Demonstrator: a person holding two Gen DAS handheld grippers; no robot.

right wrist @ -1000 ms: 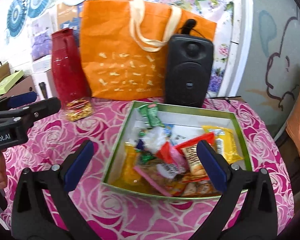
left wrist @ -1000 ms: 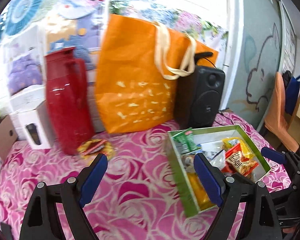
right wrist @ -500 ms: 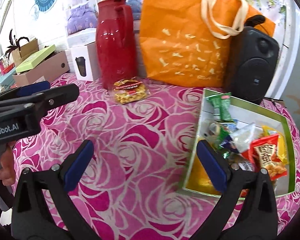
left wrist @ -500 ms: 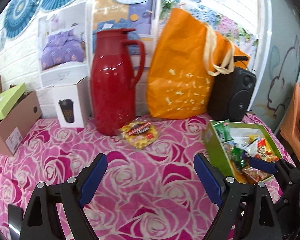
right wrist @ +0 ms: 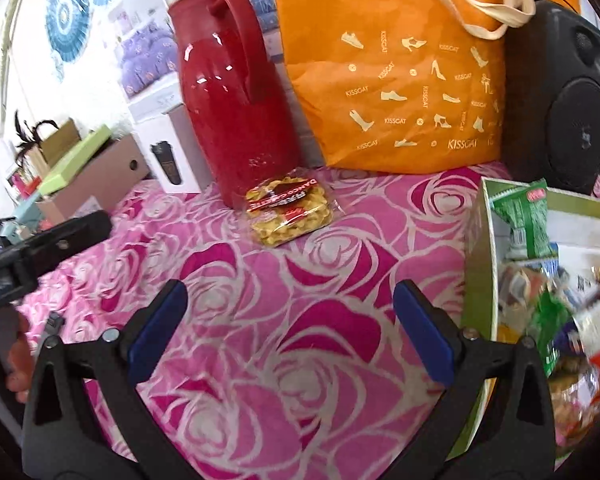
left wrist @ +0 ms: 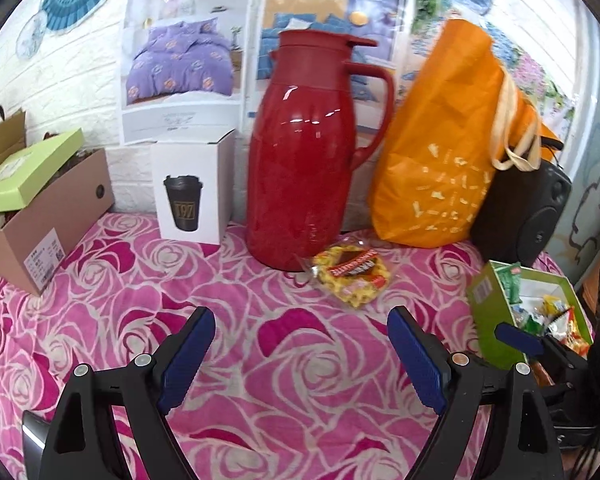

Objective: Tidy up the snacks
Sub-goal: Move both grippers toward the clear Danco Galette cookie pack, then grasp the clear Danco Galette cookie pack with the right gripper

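Note:
A clear packet of yellow snacks with a red label (left wrist: 350,278) (right wrist: 288,210) lies on the pink rose cloth at the foot of the red jug. A green box (left wrist: 486,312) (right wrist: 478,264) holding several snack packets stands at the right. My left gripper (left wrist: 300,352) is open over bare cloth, short of the packet. My right gripper (right wrist: 290,320) is open too, nearer the box, with the packet ahead of it. Nothing is between either pair of fingers. The right gripper's blue tip (left wrist: 518,338) shows in the left wrist view.
A tall red jug (left wrist: 304,160), an orange tote bag (left wrist: 452,152) and a black speaker (left wrist: 528,216) line the wall. A white cup carton (left wrist: 194,192) and a brown cardboard box (left wrist: 40,216) stand at the left. A hand (right wrist: 18,360) holds the left gripper.
Both grippers have swung left, away from the green box and toward the snack packet, and come closer to it. Both stay open.

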